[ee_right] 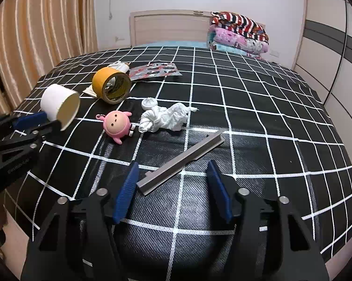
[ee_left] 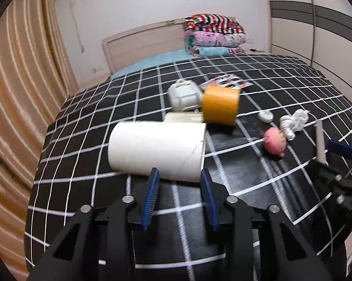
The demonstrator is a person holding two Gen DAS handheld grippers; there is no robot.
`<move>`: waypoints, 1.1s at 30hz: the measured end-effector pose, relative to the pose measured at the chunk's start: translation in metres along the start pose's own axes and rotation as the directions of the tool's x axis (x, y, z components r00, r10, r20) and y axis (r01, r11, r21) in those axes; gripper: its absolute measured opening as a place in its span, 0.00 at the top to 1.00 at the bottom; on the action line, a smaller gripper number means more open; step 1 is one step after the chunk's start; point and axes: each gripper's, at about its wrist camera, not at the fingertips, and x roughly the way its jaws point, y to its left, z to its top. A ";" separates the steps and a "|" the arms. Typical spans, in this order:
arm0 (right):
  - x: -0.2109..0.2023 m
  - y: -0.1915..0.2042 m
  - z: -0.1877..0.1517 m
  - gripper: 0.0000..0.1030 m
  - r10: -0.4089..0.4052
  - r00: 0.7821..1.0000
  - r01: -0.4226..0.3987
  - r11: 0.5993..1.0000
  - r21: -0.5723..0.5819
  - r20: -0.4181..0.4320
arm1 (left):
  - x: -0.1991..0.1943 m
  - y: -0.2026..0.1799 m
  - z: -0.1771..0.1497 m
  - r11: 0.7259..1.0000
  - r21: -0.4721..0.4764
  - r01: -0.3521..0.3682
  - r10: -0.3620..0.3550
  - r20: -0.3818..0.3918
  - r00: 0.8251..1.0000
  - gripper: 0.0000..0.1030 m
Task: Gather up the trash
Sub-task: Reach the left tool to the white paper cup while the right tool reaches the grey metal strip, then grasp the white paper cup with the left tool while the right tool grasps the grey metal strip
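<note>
A white cardboard tube [ee_left: 157, 149] lies on its side on the black checked bedspread [ee_left: 257, 187]. My left gripper [ee_left: 180, 173] stands partly open with both tips at the tube's near edge, and its pads do not press on it. From the right wrist view its blue finger [ee_right: 30, 119] sits beside the tube's open end [ee_right: 68, 110]. A flat grey metal strip [ee_right: 183, 161] lies diagonally between the jaws of my right gripper [ee_right: 173, 164], which is open, with the pads off the strip. Crumpled white tissue [ee_right: 166, 117] lies beyond it.
On the bed are a yellow tape roll [ee_right: 111, 85], a pink doll keychain [ee_right: 117, 126], a small white cap [ee_right: 149, 103], a foil wrapper [ee_right: 152, 70] and a white container [ee_left: 185, 94]. Folded blankets [ee_right: 239, 35] are stacked by the headboard. Curtains hang left, a wardrobe stands right.
</note>
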 end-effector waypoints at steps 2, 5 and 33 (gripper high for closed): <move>-0.002 -0.002 -0.001 0.53 -0.005 1.000 0.005 1.000 0.009 0.001 | -0.001 0.007 -0.004 1.000 -0.023 0.003 -0.003 -0.002 1.000 0.69; -0.003 -0.005 -0.002 0.61 -0.010 1.000 0.010 1.000 0.026 0.000 | -0.002 0.016 -0.010 0.999 -0.049 0.008 -0.008 -0.009 1.000 0.74; -0.008 -0.022 -0.007 0.79 0.013 1.000 -0.014 0.996 0.083 0.005 | -0.001 0.042 -0.011 0.989 -0.146 0.034 -0.033 0.006 0.999 0.48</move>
